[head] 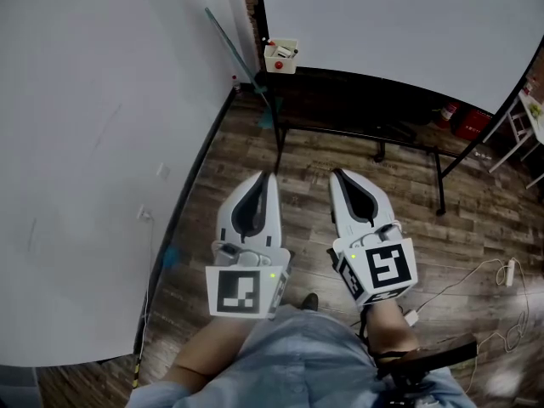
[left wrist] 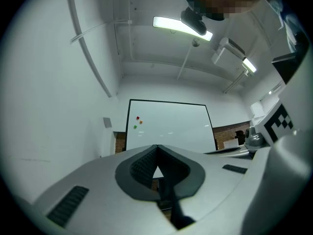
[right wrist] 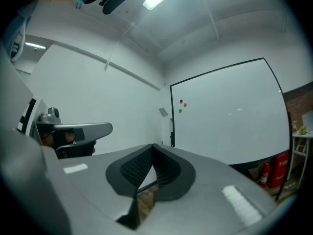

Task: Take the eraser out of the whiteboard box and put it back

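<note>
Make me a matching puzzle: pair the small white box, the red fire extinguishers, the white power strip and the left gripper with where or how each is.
1 small white open box
2 red fire extinguishers
3 white power strip on a cable
4 white two-jaw left gripper

A lying on the brown wooden floor
B jaws shut, nothing held
C at the lower left corner of the whiteboard
D standing under that board's right end

Pairs: 1-C, 2-D, 3-A, 4-B

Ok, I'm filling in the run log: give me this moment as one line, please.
left gripper: shut, empty | right gripper: shut, empty | box: at whiteboard corner, untouched | task: not begun
</note>
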`<action>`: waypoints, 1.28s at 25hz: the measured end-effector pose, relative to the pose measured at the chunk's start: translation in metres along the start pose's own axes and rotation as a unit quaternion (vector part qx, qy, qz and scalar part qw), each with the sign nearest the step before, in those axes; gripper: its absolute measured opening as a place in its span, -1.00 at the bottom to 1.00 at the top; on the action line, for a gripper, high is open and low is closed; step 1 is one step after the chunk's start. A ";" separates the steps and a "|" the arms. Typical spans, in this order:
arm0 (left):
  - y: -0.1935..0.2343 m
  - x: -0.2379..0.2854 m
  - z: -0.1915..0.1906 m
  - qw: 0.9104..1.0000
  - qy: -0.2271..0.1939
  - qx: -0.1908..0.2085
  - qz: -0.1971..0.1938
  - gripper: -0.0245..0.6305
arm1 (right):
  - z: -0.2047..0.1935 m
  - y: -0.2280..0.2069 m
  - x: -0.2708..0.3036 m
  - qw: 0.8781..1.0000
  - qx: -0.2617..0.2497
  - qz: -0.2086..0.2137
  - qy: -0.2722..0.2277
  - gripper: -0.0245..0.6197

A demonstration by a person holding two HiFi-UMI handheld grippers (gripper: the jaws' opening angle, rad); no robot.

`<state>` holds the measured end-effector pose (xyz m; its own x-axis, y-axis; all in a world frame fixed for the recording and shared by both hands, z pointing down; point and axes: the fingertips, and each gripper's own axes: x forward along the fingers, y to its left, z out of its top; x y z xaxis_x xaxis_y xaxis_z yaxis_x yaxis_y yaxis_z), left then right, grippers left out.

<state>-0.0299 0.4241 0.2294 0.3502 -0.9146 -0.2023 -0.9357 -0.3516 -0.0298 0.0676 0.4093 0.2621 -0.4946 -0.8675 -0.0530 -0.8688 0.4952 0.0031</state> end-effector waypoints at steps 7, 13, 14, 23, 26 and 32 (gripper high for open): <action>-0.011 0.008 -0.009 1.000 0.010 0.003 0.005 -0.92 | -0.003 -0.012 0.001 1.000 -0.002 0.013 0.007 -0.92; -0.005 0.026 -0.022 1.000 0.015 -0.005 0.007 -0.92 | -0.014 -0.024 0.019 1.000 0.002 0.014 0.016 -0.92; -0.002 0.031 -0.023 1.000 0.014 -0.006 0.007 -0.92 | -0.015 -0.025 0.024 1.000 0.000 0.014 0.017 -0.92; 0.040 0.099 -0.043 1.000 0.008 -0.016 0.001 -0.92 | -0.019 -0.052 0.099 1.000 -0.012 0.009 0.017 -0.92; 0.059 0.128 -0.049 1.000 0.007 -0.015 -0.003 -0.92 | -0.021 -0.061 0.132 1.000 -0.011 0.008 0.018 -0.92; 0.093 0.179 -0.058 1.000 0.009 -0.016 -0.016 -0.92 | -0.019 -0.079 0.191 1.000 -0.011 -0.005 0.016 -0.92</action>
<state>-0.0517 0.2165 0.2472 0.3806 -0.9064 -0.1833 -0.9223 -0.3864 -0.0048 0.0415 0.2032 0.2703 -0.4865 -0.8734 -0.0208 -0.8736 0.4860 0.0243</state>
